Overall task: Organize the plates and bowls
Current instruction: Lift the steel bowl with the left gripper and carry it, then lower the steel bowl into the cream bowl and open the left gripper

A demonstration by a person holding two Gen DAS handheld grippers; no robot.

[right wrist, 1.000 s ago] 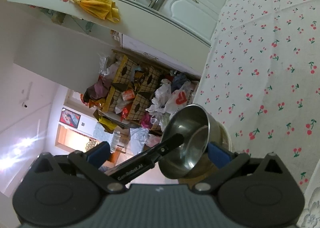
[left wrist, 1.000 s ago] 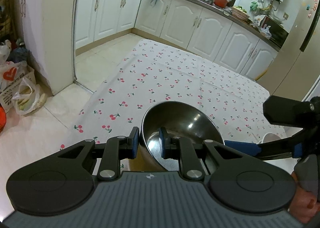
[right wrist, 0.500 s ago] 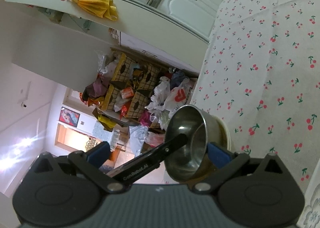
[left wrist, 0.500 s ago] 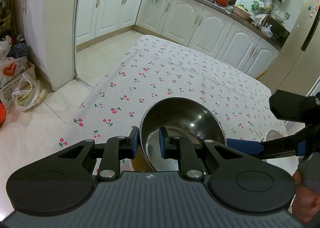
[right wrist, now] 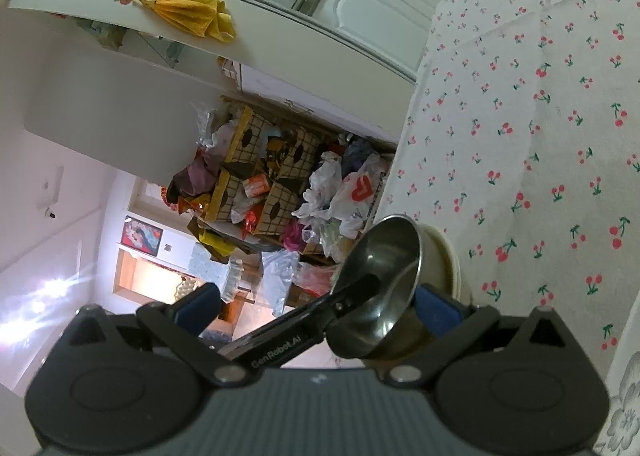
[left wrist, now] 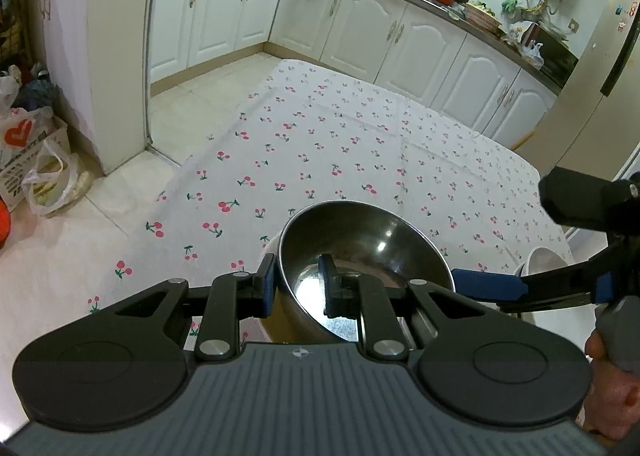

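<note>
A steel bowl (left wrist: 372, 248) is tilted at the near edge of the cherry-print table, against a cream bowl (left wrist: 269, 248) under it. My left gripper (left wrist: 298, 288) is shut on the steel bowl's near rim, one pad outside and one inside. In the right wrist view the steel bowl (right wrist: 384, 288) sits tilted between the wide-open fingers of my right gripper (right wrist: 320, 304), with the cream bowl (right wrist: 444, 252) behind it. The right gripper's blue pad (left wrist: 488, 286) is beside the steel bowl's right rim in the left wrist view.
The cherry-print tablecloth (left wrist: 360, 143) covers the table ahead. A white bowl (left wrist: 544, 260) stands at the table's right edge. A flower-patterned white dish (right wrist: 624, 396) is at the right wrist view's corner. Bags and boxes (right wrist: 280, 183) crowd the floor left of the table; kitchen cabinets (left wrist: 360, 15) stand behind.
The left gripper and steel bowl have moved back toward the table's near edge and lowered a little. The cream bowl now shows beneath the steel bowl. The right gripper stays open around it.
</note>
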